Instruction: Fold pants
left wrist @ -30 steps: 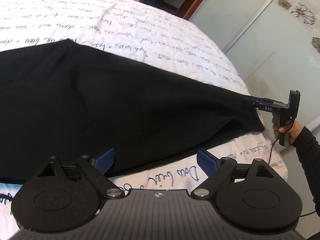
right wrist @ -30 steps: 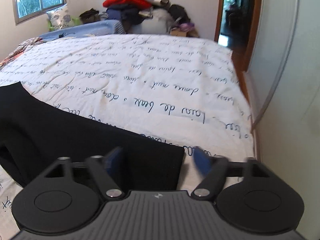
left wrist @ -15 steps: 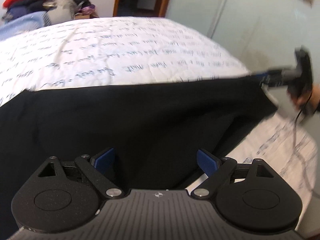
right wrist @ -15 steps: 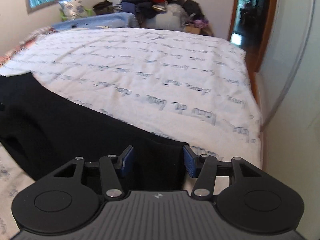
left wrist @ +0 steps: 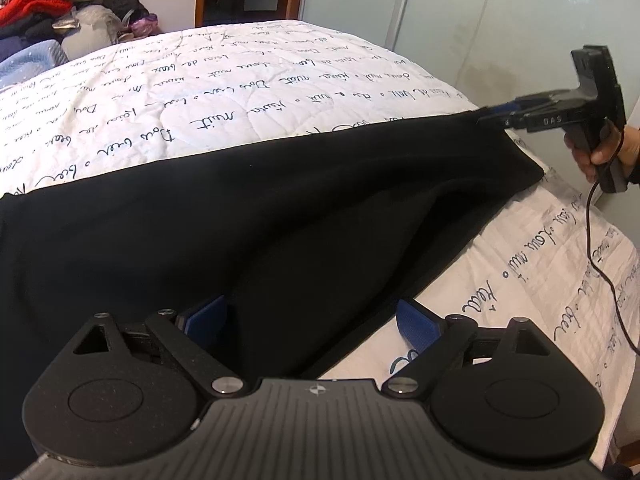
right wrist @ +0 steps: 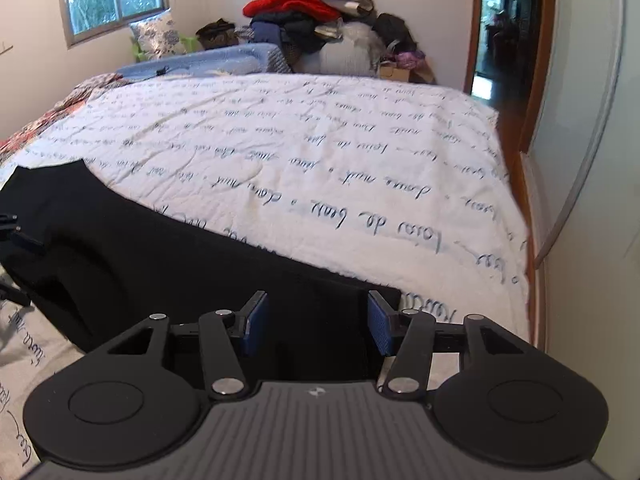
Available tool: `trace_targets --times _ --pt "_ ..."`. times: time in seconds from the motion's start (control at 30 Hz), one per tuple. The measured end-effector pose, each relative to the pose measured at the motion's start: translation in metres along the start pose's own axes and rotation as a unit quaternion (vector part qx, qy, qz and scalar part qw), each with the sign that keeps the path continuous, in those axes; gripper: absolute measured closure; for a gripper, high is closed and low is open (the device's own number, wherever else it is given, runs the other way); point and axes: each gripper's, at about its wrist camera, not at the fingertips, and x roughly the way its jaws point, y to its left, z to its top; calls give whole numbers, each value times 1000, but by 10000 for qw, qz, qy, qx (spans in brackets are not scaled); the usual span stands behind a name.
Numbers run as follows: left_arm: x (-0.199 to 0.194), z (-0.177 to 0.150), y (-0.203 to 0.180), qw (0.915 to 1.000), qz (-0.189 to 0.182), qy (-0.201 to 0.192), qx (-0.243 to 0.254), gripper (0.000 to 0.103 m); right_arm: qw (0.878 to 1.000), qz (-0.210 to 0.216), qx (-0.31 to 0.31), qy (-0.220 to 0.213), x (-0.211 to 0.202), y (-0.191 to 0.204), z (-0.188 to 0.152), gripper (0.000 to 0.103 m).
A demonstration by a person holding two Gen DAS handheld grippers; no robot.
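left wrist view: left gripper [left wrist: 310,322] at 6 o'clock, jaws wide apart, black pants [left wrist: 260,216] edge between the pads, not pinched. pants spread over the white script-print bedspread [left wrist: 248,92]. at 2 o'clock right gripper [left wrist: 496,114] sits at the far corner of the pants; jaws half apart over the cloth, can't tell if gripped. clothes pile [right wrist: 304,12] at 12.

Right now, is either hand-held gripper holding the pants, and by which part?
Nothing is held. The left hand-held gripper is open over the near edge of the pants; the right hand-held gripper straddles their end corner, pads apart.
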Motion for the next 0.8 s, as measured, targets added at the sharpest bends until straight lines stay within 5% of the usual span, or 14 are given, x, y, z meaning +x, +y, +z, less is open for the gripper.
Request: trace_targets --times 0.17,0.3,0.53,0.8 --pt "0 1 -2 10000 40 29 14 10 9983 285 471 215 23 -12 3 52" --pt "0 -2 -1 10000 35 22 84 9 9965 75 667 503 35 -16 10 59" --pt "0 -3 -1 9999 0 18 109 6 9965 180 670 473 35 -22 6 60" --pt "-1 -5 -1 9999 19 27 137 5 9848 726 1514 441 35 -52 1 60"
